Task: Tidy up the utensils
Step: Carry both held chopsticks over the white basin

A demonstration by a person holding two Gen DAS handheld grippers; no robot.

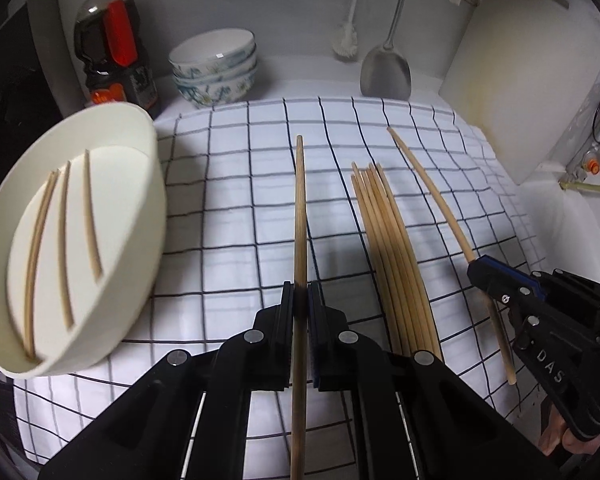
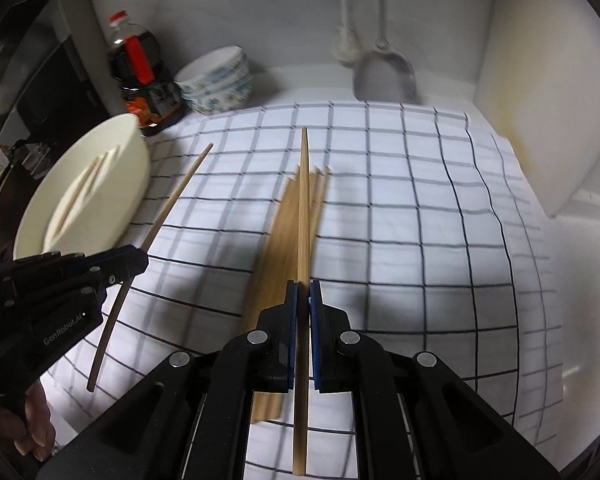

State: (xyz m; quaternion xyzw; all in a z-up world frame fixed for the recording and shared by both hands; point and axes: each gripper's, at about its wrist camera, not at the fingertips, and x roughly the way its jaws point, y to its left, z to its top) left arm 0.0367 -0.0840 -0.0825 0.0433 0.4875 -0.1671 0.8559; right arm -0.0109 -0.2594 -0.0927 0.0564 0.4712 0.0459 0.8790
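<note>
Left hand-held gripper (image 1: 300,300) pinches one chopstick (image 1: 299,220) mid-shaft; right hand-held gripper (image 2: 303,300) likewise grips its chopstick (image 2: 303,208). Bundle (image 1: 388,248) lies on cloth (image 1: 228,208), right of bowl (image 1: 140,220) with three sticks inside. Likely light, stiff, smooth wood; mid-shaft grip should limit pivoting.

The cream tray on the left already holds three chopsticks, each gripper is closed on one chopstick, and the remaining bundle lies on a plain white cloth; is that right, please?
Not quite: the cloth is white with a dark grid, not plain, as the left wrist view shows. The rest stands: the cream tray holds three chopsticks, the left gripper and right gripper each grip one, and the bundle lies there.
</note>
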